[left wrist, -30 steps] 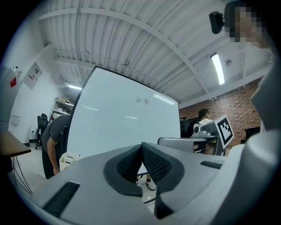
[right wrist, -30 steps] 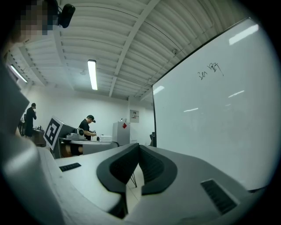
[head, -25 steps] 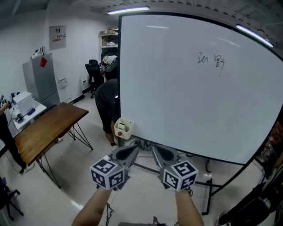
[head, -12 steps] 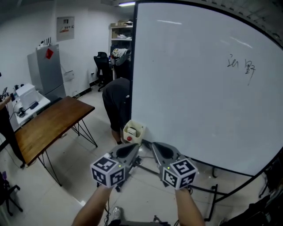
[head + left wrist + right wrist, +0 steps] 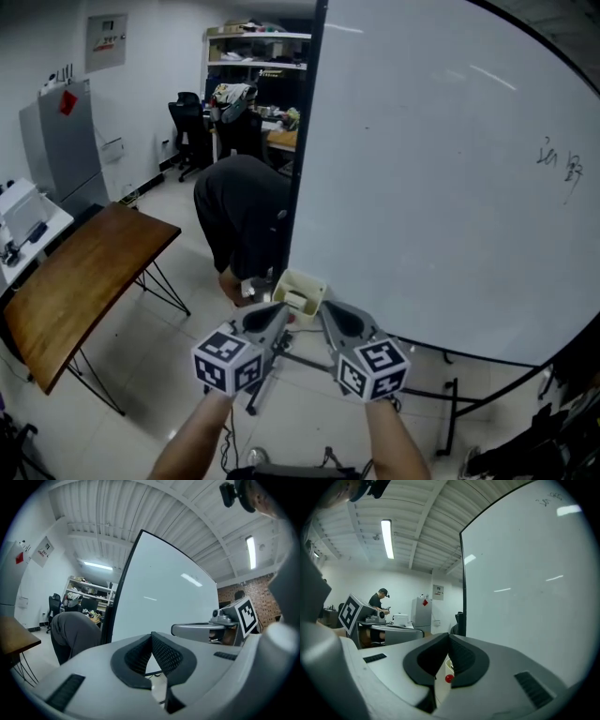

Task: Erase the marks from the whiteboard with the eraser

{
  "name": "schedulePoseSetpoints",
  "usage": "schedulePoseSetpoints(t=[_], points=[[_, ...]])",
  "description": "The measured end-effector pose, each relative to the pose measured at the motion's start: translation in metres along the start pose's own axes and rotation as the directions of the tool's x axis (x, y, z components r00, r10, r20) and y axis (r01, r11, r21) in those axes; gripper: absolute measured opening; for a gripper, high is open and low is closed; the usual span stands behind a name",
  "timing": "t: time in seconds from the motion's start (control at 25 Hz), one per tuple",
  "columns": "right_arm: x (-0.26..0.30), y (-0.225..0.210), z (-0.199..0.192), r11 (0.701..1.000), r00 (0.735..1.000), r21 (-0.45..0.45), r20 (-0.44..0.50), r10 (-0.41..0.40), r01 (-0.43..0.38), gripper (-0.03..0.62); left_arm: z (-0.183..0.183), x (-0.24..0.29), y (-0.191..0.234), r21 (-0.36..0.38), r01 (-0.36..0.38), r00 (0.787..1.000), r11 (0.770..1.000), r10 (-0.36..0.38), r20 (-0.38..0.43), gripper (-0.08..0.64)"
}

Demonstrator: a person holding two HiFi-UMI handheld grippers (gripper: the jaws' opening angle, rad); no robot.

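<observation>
White, glossy whiteboard (image 5: 441, 187) fills the centre and right of the head view. Its surface is mostly bare, with ceiling lights mirrored in it. Marks (image 5: 560, 164): a few dark handwritten strokes high up near its right edge. Eraser: cannot pick it out. A cream box (image 5: 298, 291) with a red spot hangs at the board's lower left corner; contents not readable.

Edges and room, left to right: wooden bench (image 5: 75, 281) on thin black legs at far left, well apart from the board. Pale floor (image 5: 159, 375) lies open between them. A person (image 5: 246, 211) in dark clothes is bent over just beside the board's black left edge. Dark stand legs (image 5: 448, 398) sit under the board's lower rim.

Hands: both forearms (image 5: 197, 441) come up from the bottom of the head view, side by side, with the tools pointing about level toward the cream box. Left tool (image 5: 270, 321): pads meet at the tip, clenched, nothing between. Right tool (image 5: 339, 321): clenched likewise and empty; the box's red spot shows through the slit beneath its pads. Both tips are short of the box.
</observation>
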State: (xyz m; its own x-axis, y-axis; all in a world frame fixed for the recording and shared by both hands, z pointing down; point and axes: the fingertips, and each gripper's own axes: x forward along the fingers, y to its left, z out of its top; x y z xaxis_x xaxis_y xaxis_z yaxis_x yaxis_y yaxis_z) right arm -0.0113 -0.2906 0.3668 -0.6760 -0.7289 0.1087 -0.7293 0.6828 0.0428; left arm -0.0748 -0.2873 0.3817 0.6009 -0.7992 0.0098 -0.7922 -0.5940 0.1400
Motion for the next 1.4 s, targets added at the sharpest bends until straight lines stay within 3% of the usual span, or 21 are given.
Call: schedulePoseSetpoints(t=[0.44,0.68,0.88,0.96,1.04,1.4], points=[[0.061,-0.016,-0.064,0.988,0.985,0.071,-0.115,-0.125,0.134,-0.006,-0.041,0.015,0.057,-0.032,0.012,0.997,0.999,-0.014,-0.079,-0.003],[0.079,-0.032,-0.093,0.953,0.948,0.098,-0.171,-0.269,0.288,0.002,-0.054,0.009,0.070,-0.035,0.021,0.993,0.999,-0.025,-0.118,-0.003],[0.089,-0.036,-0.100,0.898,0.904,0.144,-0.174,-0.390,0.415,0.133,-0.064,-0.001,0.080,-0.021,0.056,0.986,0.998,-0.058,-0.154,-0.003],[0.092,-0.036,-0.102,0.883,0.892,0.154,-0.175,-0.418,0.444,0.229,-0.068,-0.005,0.085,-0.017,0.056,0.984,0.998,-0.058,-0.167,-0.003],[0.097,-0.034,-0.106,0.874,0.883,0.156,-0.190,-0.430,0.459,0.278,-0.072,-0.007,0.090,-0.020,0.050,0.983,0.999,-0.053,-0.178,-0.003],[0.118,-0.036,-0.130,0.820,0.820,0.139,-0.256,-0.512,0.555,0.299,-0.078,-0.003,0.110,-0.006,0.002,0.980,1.000,-0.004,-0.198,-0.003]])
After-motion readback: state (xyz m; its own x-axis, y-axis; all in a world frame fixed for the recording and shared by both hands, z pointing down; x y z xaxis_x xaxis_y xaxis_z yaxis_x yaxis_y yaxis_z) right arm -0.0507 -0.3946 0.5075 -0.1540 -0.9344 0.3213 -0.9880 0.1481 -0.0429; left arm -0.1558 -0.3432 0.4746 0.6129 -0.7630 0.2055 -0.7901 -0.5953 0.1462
